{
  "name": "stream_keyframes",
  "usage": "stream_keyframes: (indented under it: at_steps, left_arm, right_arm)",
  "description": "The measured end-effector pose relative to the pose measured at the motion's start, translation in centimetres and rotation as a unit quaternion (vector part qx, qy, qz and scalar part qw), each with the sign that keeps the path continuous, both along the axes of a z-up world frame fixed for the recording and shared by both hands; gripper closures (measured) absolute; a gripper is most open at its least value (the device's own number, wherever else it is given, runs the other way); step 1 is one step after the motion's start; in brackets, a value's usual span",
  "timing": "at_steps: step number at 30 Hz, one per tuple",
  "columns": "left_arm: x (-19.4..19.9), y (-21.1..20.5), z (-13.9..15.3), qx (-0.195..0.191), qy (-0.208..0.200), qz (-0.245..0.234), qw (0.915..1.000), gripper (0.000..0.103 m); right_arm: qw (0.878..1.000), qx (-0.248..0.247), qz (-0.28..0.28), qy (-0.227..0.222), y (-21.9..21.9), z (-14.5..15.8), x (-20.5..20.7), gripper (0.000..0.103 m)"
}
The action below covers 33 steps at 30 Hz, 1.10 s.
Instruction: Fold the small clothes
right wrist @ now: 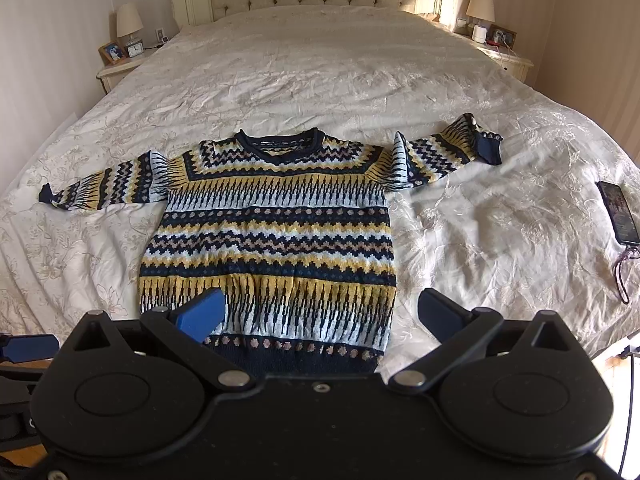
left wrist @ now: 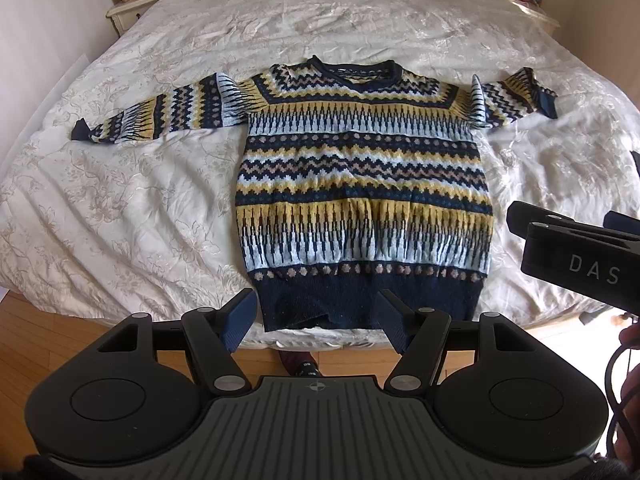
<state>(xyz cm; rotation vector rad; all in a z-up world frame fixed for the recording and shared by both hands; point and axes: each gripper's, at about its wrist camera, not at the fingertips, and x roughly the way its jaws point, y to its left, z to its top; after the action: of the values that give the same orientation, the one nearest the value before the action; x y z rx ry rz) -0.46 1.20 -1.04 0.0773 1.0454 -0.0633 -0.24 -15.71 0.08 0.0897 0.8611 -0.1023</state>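
Hovering with left gripper (left wrist: 316, 322) and right gripper (right wrist: 320, 316) both spread, empty; sweater (left wrist: 364, 184) ahead looked soft, floppy; I judged the cuffs best to pinch.

black left gripper (left wrist: 318, 322), blue pads (left wrist: 240, 322); right gripper (right wrist: 320, 316) marked "das"; silver pivot screws
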Motion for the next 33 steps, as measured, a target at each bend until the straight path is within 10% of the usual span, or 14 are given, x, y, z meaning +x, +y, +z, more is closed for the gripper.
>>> stream_keyframes:
  at_steps: [7, 33]
  left_arm:
    - [0.5, 0.2, 0.2, -0.064, -0.037, 0.002, 0.9973, 0.038]
    - [6.7, -0.6, -1.7, -0.058, 0.068, 0.004, 0.9960, 0.038]
  right_arm:
    - [1.000, 0.001, 0.004, 0.013, 0.3, -0.6, 0.8, 0.001]
    - [0.997, 0.017, 0.004, 0.076, -0.5, -3.3, 6.1, 0.001]
